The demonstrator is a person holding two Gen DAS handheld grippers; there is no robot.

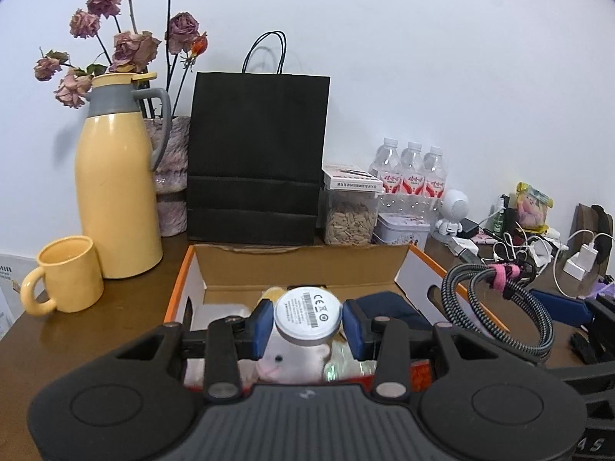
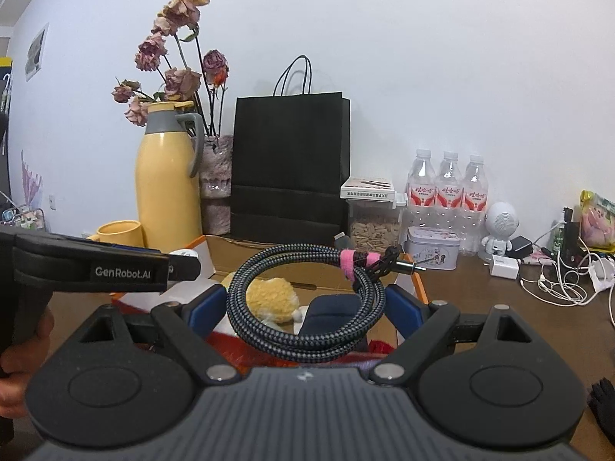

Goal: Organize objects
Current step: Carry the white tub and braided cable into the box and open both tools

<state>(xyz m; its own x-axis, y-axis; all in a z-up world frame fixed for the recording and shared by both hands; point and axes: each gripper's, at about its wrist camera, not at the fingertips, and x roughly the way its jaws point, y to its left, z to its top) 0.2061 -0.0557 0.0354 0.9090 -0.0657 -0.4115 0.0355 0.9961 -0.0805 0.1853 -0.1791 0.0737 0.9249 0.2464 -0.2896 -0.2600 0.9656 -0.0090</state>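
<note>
My left gripper (image 1: 307,324) is shut on a round white puck (image 1: 307,315) with a printed label, held above an open cardboard box with orange edges (image 1: 303,269). A white plush toy (image 1: 292,361) lies in the box below the puck. My right gripper (image 2: 305,307) is shut on a coiled braided cable (image 2: 303,303) tied with pink straps, its blue pads pressing the coil's two sides. The same cable (image 1: 496,307) shows at the right of the left wrist view. Under it in the box lie a yellow plush (image 2: 271,297) and a dark blue item (image 2: 330,313).
Behind the box stand a yellow thermos (image 1: 115,192), a yellow mug (image 1: 69,274), a vase of dried roses (image 1: 173,176), a black paper bag (image 1: 257,157), a seed jar (image 1: 349,223), a tin (image 1: 401,230) and three water bottles (image 1: 411,169). Chargers and white cables (image 2: 557,276) clutter the right.
</note>
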